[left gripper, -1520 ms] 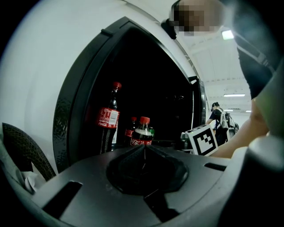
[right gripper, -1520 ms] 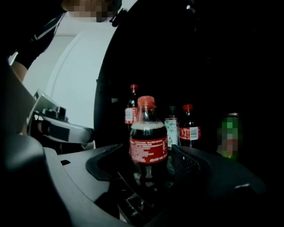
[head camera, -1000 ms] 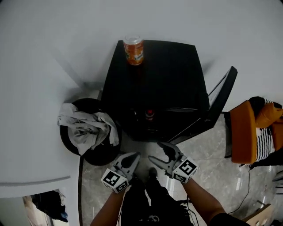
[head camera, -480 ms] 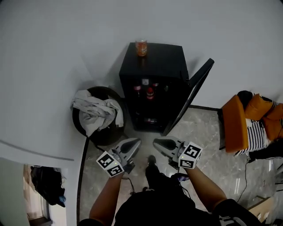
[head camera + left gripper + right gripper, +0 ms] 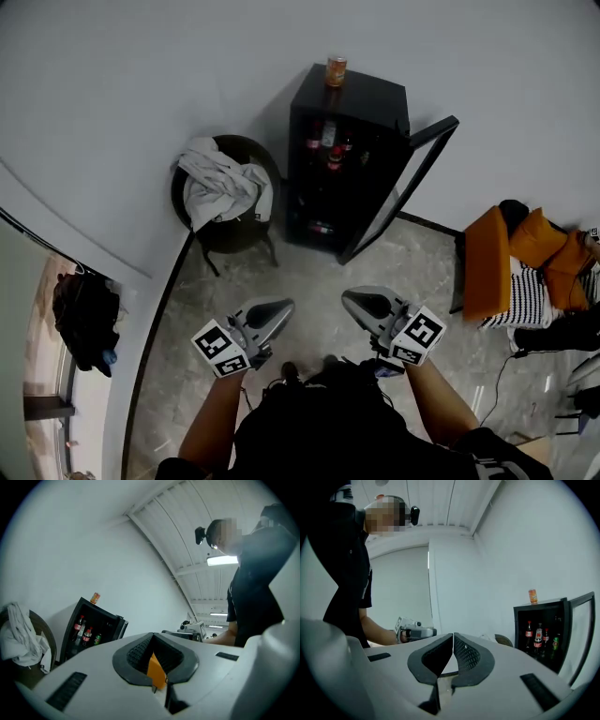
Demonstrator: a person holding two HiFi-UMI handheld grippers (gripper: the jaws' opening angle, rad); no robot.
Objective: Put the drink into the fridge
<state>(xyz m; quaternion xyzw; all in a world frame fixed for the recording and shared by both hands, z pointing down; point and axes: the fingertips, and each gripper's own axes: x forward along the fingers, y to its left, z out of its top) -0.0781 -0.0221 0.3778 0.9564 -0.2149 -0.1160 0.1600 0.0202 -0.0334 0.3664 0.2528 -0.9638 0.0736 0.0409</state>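
Both claws closed and empty, side by side above the floor (image 5: pixel 309 258)
The left claw (image 5: pixel 281 307) and right claw (image 5: pixel 352 300) pointed toward the fridge (image 5: pixel 361 98), well apart from it; its door (image 5: pixel 405 183) stood open, bottles (image 5: pixel 328 145) inside; the drink can (image 5: pixel 336 71) stood on its top; a cloth-draped chair (image 5: pixel 222 185) sat beside; bottle labels were too small to read.
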